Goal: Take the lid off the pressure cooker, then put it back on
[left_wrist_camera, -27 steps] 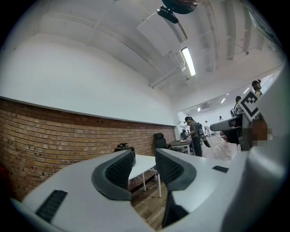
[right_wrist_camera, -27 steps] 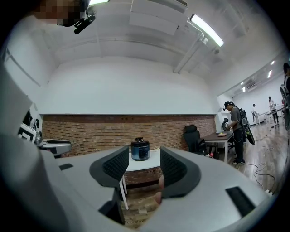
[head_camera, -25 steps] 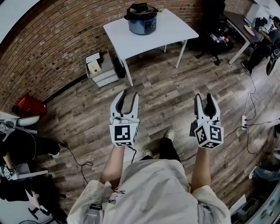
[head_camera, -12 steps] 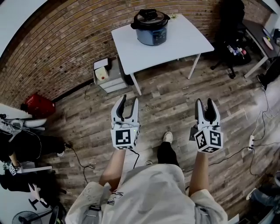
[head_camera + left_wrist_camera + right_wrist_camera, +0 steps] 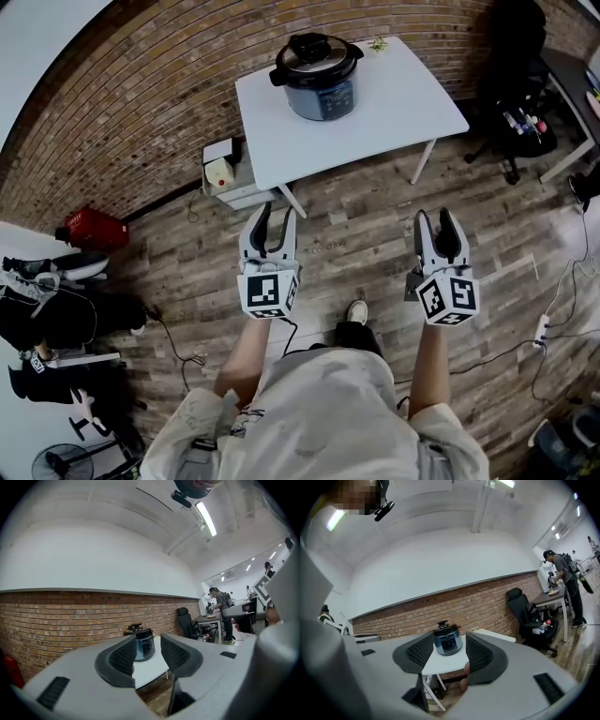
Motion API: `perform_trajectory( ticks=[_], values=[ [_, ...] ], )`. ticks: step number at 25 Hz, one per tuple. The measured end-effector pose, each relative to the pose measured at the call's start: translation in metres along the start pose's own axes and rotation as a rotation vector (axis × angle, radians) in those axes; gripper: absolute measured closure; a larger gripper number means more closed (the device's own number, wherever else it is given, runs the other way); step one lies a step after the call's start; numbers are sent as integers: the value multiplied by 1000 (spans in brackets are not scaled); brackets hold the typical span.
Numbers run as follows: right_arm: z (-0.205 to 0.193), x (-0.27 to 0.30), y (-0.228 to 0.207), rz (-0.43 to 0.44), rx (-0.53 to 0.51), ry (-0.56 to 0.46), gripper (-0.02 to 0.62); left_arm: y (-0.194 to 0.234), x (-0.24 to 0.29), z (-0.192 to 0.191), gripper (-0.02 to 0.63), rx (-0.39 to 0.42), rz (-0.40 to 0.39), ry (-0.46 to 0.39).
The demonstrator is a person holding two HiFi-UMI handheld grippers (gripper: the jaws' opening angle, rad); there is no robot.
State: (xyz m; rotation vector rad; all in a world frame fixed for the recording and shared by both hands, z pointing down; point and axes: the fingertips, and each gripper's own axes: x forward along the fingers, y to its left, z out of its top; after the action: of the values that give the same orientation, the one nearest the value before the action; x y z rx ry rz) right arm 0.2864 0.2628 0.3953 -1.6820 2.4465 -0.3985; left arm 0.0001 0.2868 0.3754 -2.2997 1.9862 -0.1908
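**Both grippers released, cooker on the white table ahead**

In the head view I have the left gripper (image 5: 274, 214) and right gripper (image 5: 434, 217) side by side at mid-frame over the wood floor (image 5: 356, 244). Both are well apart from the table (image 5: 403, 103). Each gripper view shows its jaws standing apart with nothing clasped; between the pads I see only the distant cooker.

The pressure cooker (image 5: 319, 80) sits at the top centre of the head view, towards the table's back left part, close to the brick wall (image 5: 122, 122). Its black lid (image 5: 316, 54) is on and its front panel faces me, though the print there is too small for me to read.

The only markings I can make out are the black-and-white square patterns on the left cube (image 5: 265, 291) and the right cube (image 5: 447, 298). A red case (image 5: 89, 230) lies at the left edge, and a black office chair (image 5: 520, 84) stands at the upper right.
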Motion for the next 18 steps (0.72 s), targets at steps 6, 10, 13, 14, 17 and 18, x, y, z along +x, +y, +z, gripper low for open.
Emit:
perform_trajectory(
  ticks=[6, 10, 13, 14, 17, 18],
  values=[
    [8, 43, -18, 40, -40, 5, 365, -4, 39, 2, 430, -2, 33, 2],
    [12, 67, -25, 58, -46, 7, 365, 0, 57, 0, 430, -13, 51, 1],
    [14, 87, -25, 74, -54, 13, 365, 9, 70, -2, 430, -19, 64, 6],
    [15, 94, -24, 80, -59, 16, 365, 14, 74, -4, 430, -21, 70, 7],
    [16, 120, -21, 100, -80, 24, 365, 28, 91, -9, 430, -33, 85, 6],
    [16, 130, -19, 105, -87, 24, 365, 32, 98, -11, 430, -38, 89, 4]
  ],
)
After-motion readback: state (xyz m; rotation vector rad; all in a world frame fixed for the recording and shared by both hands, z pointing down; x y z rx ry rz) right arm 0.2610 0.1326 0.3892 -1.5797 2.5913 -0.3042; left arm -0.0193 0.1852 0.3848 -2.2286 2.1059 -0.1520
